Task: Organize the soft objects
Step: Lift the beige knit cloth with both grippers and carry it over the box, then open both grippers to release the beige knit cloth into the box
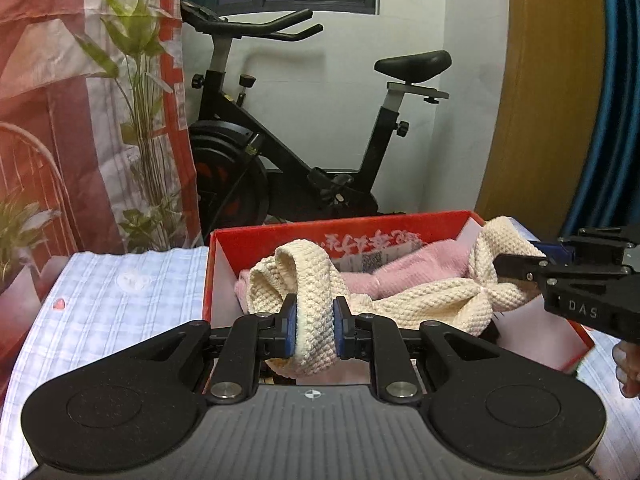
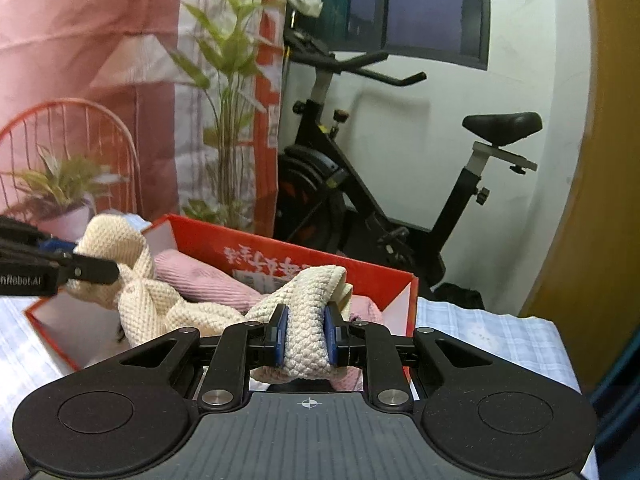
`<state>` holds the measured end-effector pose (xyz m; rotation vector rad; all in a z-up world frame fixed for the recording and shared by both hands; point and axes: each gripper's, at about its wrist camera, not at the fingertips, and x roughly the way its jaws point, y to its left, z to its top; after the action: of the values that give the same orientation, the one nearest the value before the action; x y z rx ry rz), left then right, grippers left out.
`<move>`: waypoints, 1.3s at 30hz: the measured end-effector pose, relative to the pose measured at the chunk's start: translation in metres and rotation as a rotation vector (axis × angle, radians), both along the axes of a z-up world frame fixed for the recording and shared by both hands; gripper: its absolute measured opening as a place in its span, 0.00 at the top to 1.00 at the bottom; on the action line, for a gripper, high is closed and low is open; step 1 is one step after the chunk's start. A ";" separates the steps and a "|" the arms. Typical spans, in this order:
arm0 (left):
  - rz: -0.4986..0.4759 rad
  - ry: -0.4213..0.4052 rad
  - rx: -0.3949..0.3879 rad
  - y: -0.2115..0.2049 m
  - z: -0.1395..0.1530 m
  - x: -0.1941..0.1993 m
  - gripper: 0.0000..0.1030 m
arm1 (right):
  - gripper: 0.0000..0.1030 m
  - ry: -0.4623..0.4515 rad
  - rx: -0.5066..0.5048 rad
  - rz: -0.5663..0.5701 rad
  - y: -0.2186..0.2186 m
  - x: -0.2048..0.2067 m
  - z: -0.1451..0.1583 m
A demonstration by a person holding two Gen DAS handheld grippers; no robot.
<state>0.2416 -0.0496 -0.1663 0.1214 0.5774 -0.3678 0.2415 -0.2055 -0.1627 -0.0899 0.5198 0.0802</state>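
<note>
Here the left gripper [image 1: 314, 330] is nearly closed, its pads pinching one end of the cream chunky-knit cloth [image 1: 420, 304], and the right gripper [image 2: 306, 334] is clamped the same way on the other end. The cloth hangs between them over the open red cardboard box [image 1: 224, 280], just above a pink knitted piece [image 1: 424, 270] inside. Its long axis runs left to right, sagging and twisted mid-span. Neither hand is nearer; lowering it probably wants both together.
</note>
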 end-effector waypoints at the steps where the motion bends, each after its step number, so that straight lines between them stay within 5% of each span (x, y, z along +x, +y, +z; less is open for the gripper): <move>1: 0.001 -0.002 0.010 -0.001 0.000 0.005 0.82 | 0.83 0.005 -0.005 -0.004 -0.001 0.006 -0.002; 12: 0.002 0.055 0.080 -0.011 -0.021 0.041 0.82 | 0.83 0.086 -0.037 0.004 0.000 0.049 -0.024; 25: -0.002 0.137 0.073 0.000 -0.026 0.044 0.80 | 0.78 0.191 -0.055 0.014 0.003 0.059 -0.034; 28: -0.008 0.130 0.057 0.001 -0.019 0.037 0.75 | 0.74 0.189 -0.046 -0.003 0.001 0.054 -0.032; 32: -0.011 0.113 0.040 0.001 -0.008 0.024 0.60 | 0.53 0.158 -0.027 -0.008 -0.003 0.043 -0.021; 39: -0.004 0.065 0.039 0.000 0.011 -0.001 0.46 | 0.46 0.109 -0.017 0.003 -0.005 0.015 0.003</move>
<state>0.2408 -0.0500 -0.1548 0.1488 0.6485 -0.3655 0.2568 -0.2104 -0.1594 -0.1035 0.6292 0.0844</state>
